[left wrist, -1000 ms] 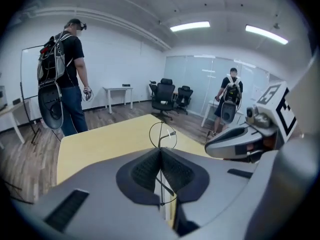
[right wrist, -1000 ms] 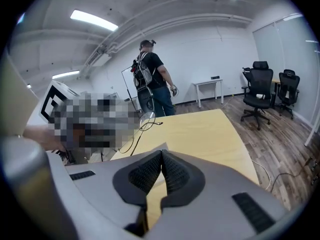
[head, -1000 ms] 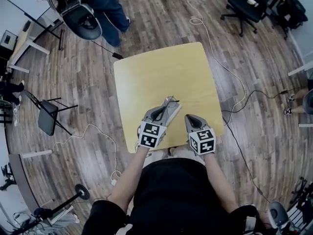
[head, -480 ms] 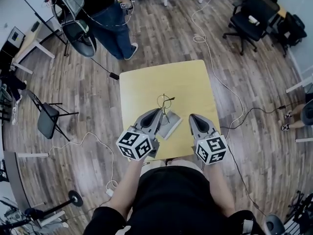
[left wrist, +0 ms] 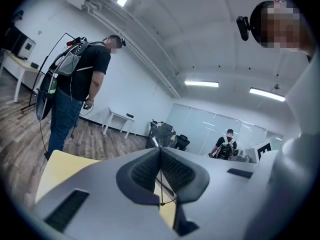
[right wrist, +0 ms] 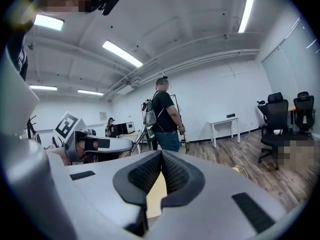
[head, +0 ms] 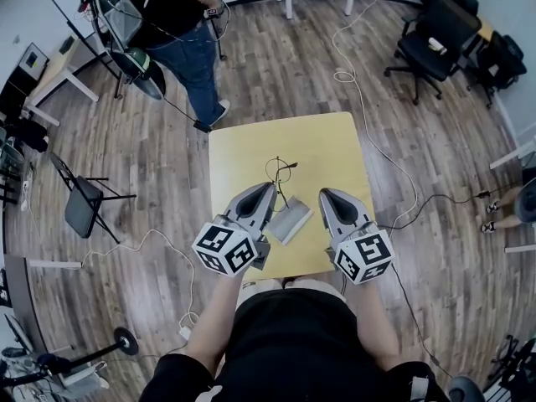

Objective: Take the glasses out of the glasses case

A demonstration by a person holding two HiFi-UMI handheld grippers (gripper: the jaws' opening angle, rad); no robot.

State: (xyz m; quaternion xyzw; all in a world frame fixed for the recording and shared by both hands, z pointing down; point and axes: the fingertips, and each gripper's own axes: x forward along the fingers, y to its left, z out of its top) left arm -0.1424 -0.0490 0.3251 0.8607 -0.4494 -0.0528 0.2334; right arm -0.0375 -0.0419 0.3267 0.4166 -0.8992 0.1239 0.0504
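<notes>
Thin dark wire-frame glasses (head: 281,172) hang at the tip of my left gripper (head: 270,188), above the yellow table (head: 322,145). In the left gripper view its jaws (left wrist: 160,150) are shut, with a thin dark wire (left wrist: 160,189) of the frame pinched in the seam between the pads. The grey glasses case (head: 291,223) lies on the table just right of that gripper, near the front edge. My right gripper (head: 325,193) is raised beside the case, clear of it. In its own view the right gripper (right wrist: 161,153) is shut with nothing between its pads.
A person (head: 180,23) stands on the wood floor beyond the table's far left corner. Office chairs (head: 435,32) are at the far right and a folding chair (head: 82,203) at the left. Cables (head: 368,115) trail across the floor to the right.
Both grippers have risen off the table. The glasses came up with the left gripper, away from the case. The case stayed on the table.
</notes>
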